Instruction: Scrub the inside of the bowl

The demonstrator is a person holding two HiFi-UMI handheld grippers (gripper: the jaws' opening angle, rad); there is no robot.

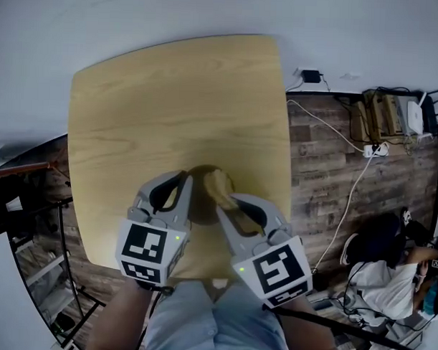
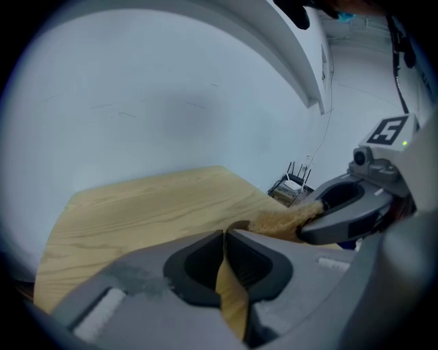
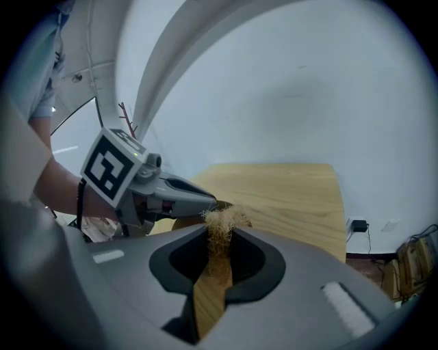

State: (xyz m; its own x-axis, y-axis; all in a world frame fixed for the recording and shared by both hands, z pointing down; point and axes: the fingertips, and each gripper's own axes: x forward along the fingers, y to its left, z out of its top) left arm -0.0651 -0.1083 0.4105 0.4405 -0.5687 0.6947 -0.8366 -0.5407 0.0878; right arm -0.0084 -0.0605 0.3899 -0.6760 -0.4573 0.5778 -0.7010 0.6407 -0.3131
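Closest in, the right gripper [image 1: 236, 206] has its jaws clamped on a tuft of tan, fibrous scrubber [image 3: 220, 220]; in the right gripper view the fibres stick out from between the jaw tips and fan out just past them. Straight ahead of those tips, and touching the scrubber, lies the brown bowl [image 1: 202, 206], so the scrubber sits inside it, towards the side nearer the right gripper. The left gripper [image 1: 186, 178] comes at the bowl from the opposite side, and its tips meet the rim on the side away from the right gripper. In the left gripper view its jaws are drawn together to a thin line, with the dark curve of the rim showing right at the tips, so it appears to pinch the rim. From the head view the bowl lies between the two grippers, which angle in towards each other over it, their marker cubes drawn back towards the person. Bowl and grippers are over the near part of a light wooden table [image 1: 171, 97], whose bare top stretches away beyond both sets of jaws. Off to the right gripper's outer side, well apart from the table, a person [image 1: 387, 277] sits on the dark plank floor [image 1: 320, 167].
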